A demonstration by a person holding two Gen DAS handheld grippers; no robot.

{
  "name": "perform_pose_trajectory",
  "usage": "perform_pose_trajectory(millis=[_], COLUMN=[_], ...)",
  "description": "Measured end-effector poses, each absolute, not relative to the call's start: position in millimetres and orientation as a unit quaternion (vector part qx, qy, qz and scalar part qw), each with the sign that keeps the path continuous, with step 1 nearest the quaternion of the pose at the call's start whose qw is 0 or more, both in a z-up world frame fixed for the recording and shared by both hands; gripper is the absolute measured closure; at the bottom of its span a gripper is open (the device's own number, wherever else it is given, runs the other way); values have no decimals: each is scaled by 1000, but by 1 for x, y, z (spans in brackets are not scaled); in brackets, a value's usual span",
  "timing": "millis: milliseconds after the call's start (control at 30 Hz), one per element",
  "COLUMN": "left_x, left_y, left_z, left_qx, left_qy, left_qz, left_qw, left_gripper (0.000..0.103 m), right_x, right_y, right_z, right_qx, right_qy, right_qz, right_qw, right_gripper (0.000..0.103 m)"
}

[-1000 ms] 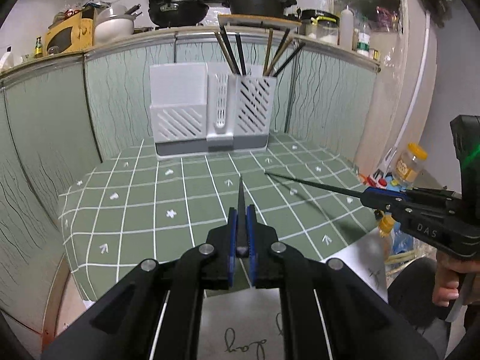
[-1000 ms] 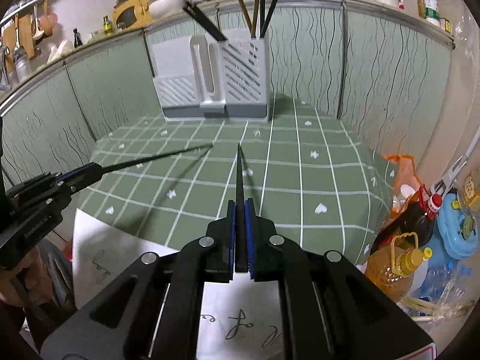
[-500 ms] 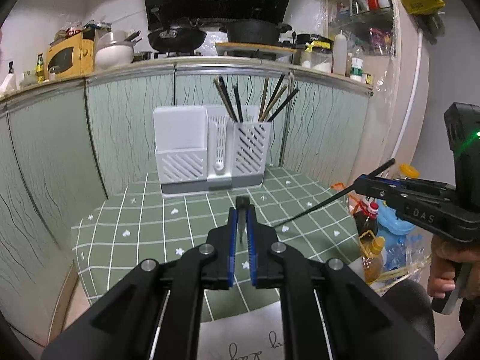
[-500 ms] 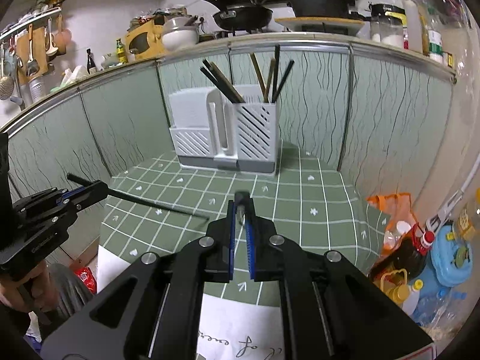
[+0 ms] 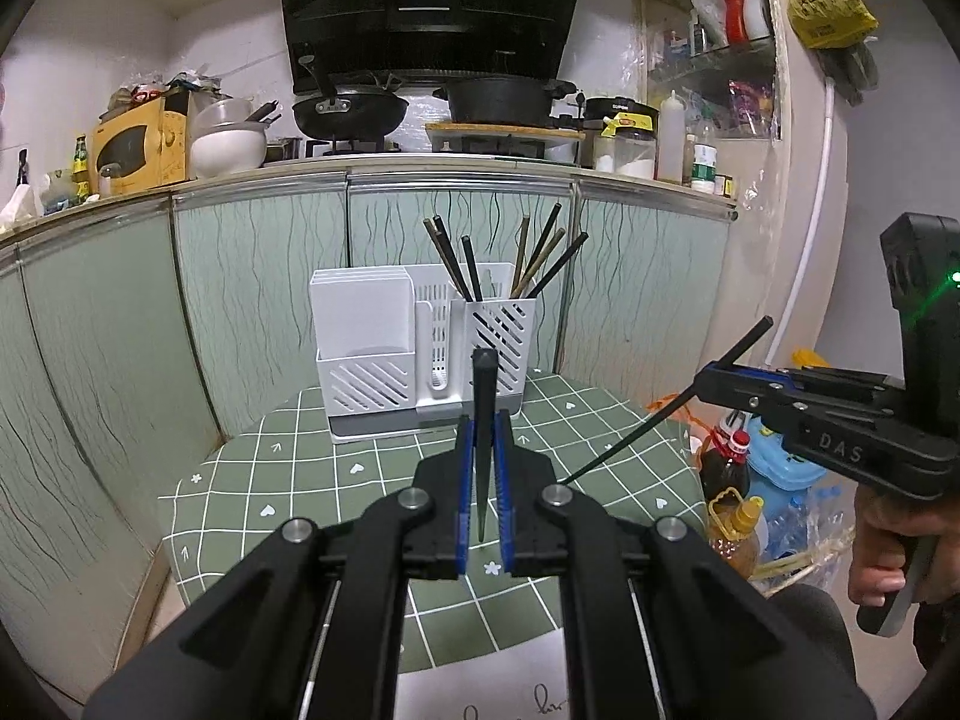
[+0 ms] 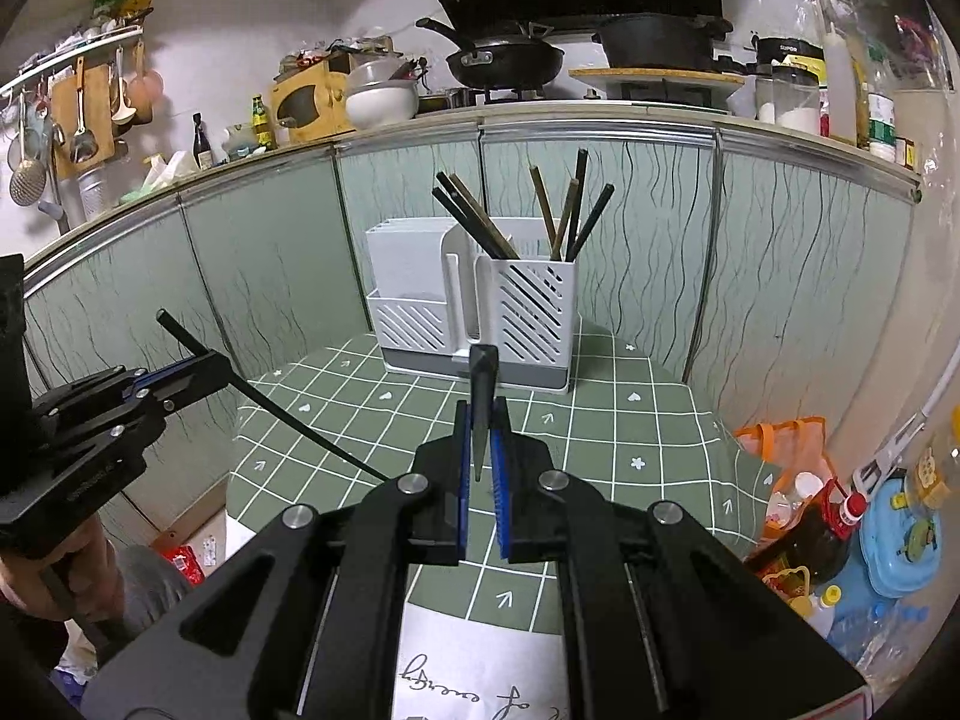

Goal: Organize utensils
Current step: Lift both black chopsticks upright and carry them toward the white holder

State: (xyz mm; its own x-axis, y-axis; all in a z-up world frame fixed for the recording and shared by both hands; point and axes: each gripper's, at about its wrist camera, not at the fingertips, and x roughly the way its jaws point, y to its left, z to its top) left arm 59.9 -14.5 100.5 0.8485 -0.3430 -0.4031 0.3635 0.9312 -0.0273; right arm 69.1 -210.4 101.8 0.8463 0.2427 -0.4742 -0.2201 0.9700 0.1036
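Note:
My left gripper (image 5: pixel 483 423) is shut on a black chopstick (image 5: pixel 483 378) that stands steeply up between its blue pads. My right gripper (image 6: pixel 478 414) is shut on a second black chopstick (image 6: pixel 483 369), also held steeply. Each gripper shows in the other's view: the right gripper (image 5: pixel 714 381) with its slanted chopstick (image 5: pixel 636 429), and the left gripper (image 6: pixel 210 366) with its chopstick (image 6: pixel 288 414). Both hover above the near part of the green checked table (image 5: pixel 288 480). At the back stands a white utensil holder (image 5: pixel 366 324) (image 6: pixel 528 312), with several chopsticks (image 5: pixel 534 264) in its right compartment.
Green cabinet panels (image 5: pixel 252 300) close in the table behind and at left. On the floor to the right are oil bottles (image 5: pixel 729 456) and a blue container (image 6: pixel 900 540). A white paper (image 6: pixel 480 672) lies at the table's near edge. A hand (image 5: pixel 876 558) grips the right handle.
Both grippers have risen above the table with their chopsticks. The chopsticks have swung from lying forward to standing steeply. The utensil holder sits lower and farther off in both views.

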Motion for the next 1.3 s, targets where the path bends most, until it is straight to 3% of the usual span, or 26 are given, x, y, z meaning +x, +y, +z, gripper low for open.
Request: perform_pose_trajectory(millis=[633, 1300], left_x=[84, 129], left_y=[-20, -45], left_z=[127, 202], left_qx=[13, 36], left_qy=[201, 188], left_qz=[-185, -216], left_qw=[962, 958], left_gripper=[97, 97], right_x=[82, 121], right_y=[-221, -230], right_z=[142, 219], right_qx=[33, -1], right_qy=[235, 226], right_qz=[126, 123], right_qw=[963, 966], right_gripper=[97, 97])
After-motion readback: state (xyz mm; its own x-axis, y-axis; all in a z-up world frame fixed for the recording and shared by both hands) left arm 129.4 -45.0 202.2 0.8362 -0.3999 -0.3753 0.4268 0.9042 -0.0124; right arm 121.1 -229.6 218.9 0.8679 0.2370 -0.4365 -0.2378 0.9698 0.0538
